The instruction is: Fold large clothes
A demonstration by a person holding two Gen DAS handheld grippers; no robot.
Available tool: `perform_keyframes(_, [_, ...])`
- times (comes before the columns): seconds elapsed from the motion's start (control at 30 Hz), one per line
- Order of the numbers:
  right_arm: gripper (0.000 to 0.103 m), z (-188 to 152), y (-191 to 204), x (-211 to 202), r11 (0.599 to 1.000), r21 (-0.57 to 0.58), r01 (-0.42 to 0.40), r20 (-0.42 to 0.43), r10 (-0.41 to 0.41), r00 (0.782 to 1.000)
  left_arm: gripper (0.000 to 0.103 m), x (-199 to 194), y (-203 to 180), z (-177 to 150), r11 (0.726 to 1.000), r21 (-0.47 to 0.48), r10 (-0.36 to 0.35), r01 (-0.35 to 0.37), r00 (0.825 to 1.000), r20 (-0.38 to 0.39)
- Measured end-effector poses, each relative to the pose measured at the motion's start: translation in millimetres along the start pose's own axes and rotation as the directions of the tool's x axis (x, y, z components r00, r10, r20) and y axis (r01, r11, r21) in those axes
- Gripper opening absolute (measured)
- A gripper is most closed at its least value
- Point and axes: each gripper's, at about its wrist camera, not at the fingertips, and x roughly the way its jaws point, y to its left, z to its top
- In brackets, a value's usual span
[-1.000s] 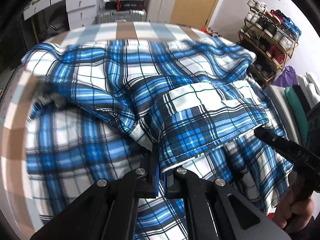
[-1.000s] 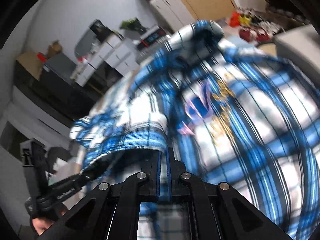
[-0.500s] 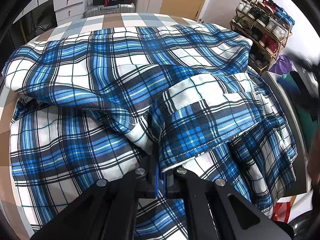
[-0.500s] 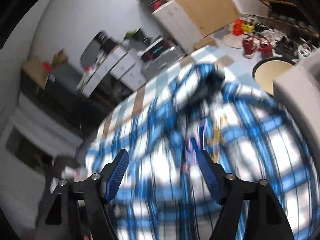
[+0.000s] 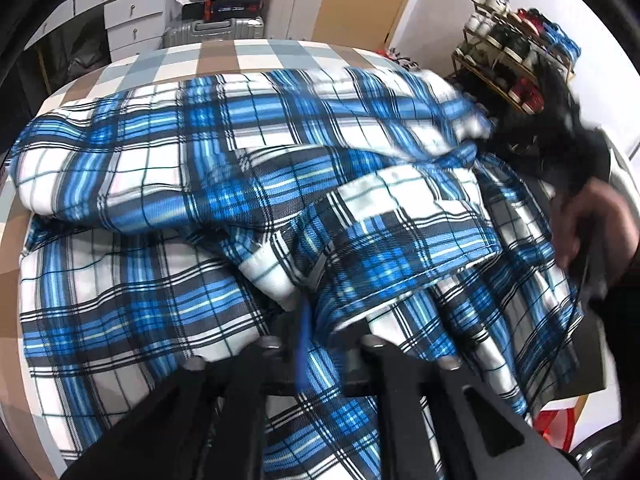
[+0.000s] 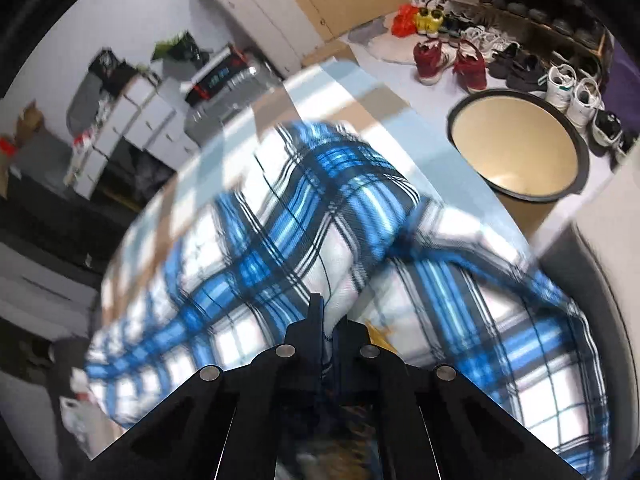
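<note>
A large blue, white and black plaid shirt lies crumpled over the checked table. My left gripper sits low at the near edge; its jaws are opening and a hemmed flap of the shirt hangs loosely between them. In the right wrist view my right gripper is shut on a raised fold of the shirt. The left wrist view shows it as a black blur at the shirt's far right edge, with a person's hand behind it.
A shoe rack stands right of the table, with a suitcase and white drawers behind. A round open bin stands close to the table's edge, with red shoes on the floor beyond.
The left jaws, shut on the hem before, have parted. The right gripper let go, opened wide, swung across to another part of the shirt and shut on a fold there.
</note>
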Motion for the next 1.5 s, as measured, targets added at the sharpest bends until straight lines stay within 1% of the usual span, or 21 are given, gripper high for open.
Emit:
perform_keyframes(0.1, [0.002,-8,-10,6,1.0,0.011,0.022,-0.025,-0.022,0.999,0.015,-12,3,-1,0.998,-0.03,-0.062,0.063,0.998,0.026])
perform_keyframes(0.17, [0.004,-9,-15,3,1.0,0.028,-0.006,-0.025,0.006,1.0,0.015,-17,2,-5,0.997,-0.008,-0.079,0.079,0.996,0.031])
perform_keyframes(0.23, [0.012,-9,-16,-1,0.999,0.037,-0.001,-0.042,0.003,0.999,0.016,-24,0,-12,0.998,0.03,-0.054,0.053,0.998,0.033])
perform_keyframes(0.3, [0.035,-12,-16,-11,1.0,0.02,0.013,-0.05,-0.012,0.999,0.016,-32,1,-16,0.997,0.053,-0.054,0.051,0.997,0.05])
perform_keyframes(0.4, [0.044,-21,-8,-41,1.0,-0.024,0.0,-0.011,0.0,1.0,0.016,-46,11,-17,0.997,0.062,-0.048,0.043,0.995,0.083])
perform_keyframes(0.5, [0.053,-36,7,-67,0.997,-0.039,-0.073,0.04,0.074,0.996,0.017,-71,40,-13,0.998,-0.004,-0.054,0.055,0.986,0.158])
perform_keyframes(0.57, [0.058,-58,26,-89,0.989,-0.051,-0.14,0.089,0.144,0.985,0.026,-82,66,-2,0.997,-0.075,-0.004,0.02,0.979,0.202])
perform_keyframes(0.63, [0.066,-82,50,-104,0.978,-0.091,-0.19,0.121,0.2,0.972,0.055,-96,96,9,0.99,-0.144,0.036,0.003,0.964,0.264])
perform_keyframes(0.7, [0.072,-104,71,-112,0.963,-0.116,-0.245,0.147,0.26,0.954,0.074,-104,124,23,0.975,-0.216,0.12,-0.055,0.946,0.301])
perform_keyframes(0.77, [0.077,-140,90,-118,0.933,-0.132,-0.336,0.168,0.355,0.92,0.074,-108,155,35,0.949,-0.305,0.174,-0.078,0.937,0.302])
perform_keyframes(0.83, [0.081,-165,109,-112,0.907,-0.161,-0.389,0.152,0.412,0.898,0.074,-102,190,48,0.92,-0.391,0.136,-0.017,0.951,0.279])
perform_keyframes(0.9, [0.08,-183,119,-104,0.881,-0.199,-0.429,0.128,0.457,0.88,0.074,-85,211,61,0.896,-0.444,0.12,-0.016,0.971,0.207])
perform_keyframes(0.97, [0.081,-194,129,-95,0.859,-0.234,-0.455,0.081,0.484,0.871,0.074,-64,223,73,0.896,-0.444,0.075,-0.008,0.988,0.135])
perform_keyframes(1.07, [0.081,-202,135,-88,0.844,-0.289,-0.452,0.05,0.485,0.873,0.074,-36,231,77,0.885,-0.462,-0.022,0.054,0.997,0.076])
perform_keyframes(1.1, [0.081,-204,135,-88,0.843,-0.305,-0.443,0.048,0.478,0.877,0.068,-28,233,78,0.877,-0.476,-0.045,0.067,0.997,0.057])
perform_keyframes(1.13, [0.081,-205,134,-87,0.844,-0.308,-0.439,0.047,0.474,0.879,0.037,-22,232,77,0.866,-0.491,-0.082,0.099,0.995,0.056])
perform_keyframes(1.2, [0.081,-206,129,-86,0.839,-0.291,-0.459,0.03,0.488,0.872,0.003,-15,230,73,0.851,-0.507,-0.131,0.134,0.991,0.041])
perform_keyframes(1.3, [0.081,-206,122,-93,0.841,-0.268,-0.47,0.051,0.499,0.865,0.003,-28,218,64,0.862,-0.485,-0.118,0.144,0.989,0.085])
perform_keyframes(1.37, [0.081,-203,119,-96,0.832,-0.265,-0.487,0.055,0.517,0.854,0.003,-36,216,55,0.847,-0.501,-0.139,0.179,0.983,0.117])
perform_keyframes(1.4, [0.081,-202,118,-98,0.831,-0.267,-0.488,0.061,0.52,0.852,0.003,-37,213,49,0.851,-0.501,-0.12,0.155,0.988,0.101])
perform_keyframes(1.5, [0.081,-200,117,-100,0.833,-0.274,-0.481,0.06,0.514,0.855,0.004,-22,209,40,0.896,-0.444,0.004,0.002,1.0,0.013])
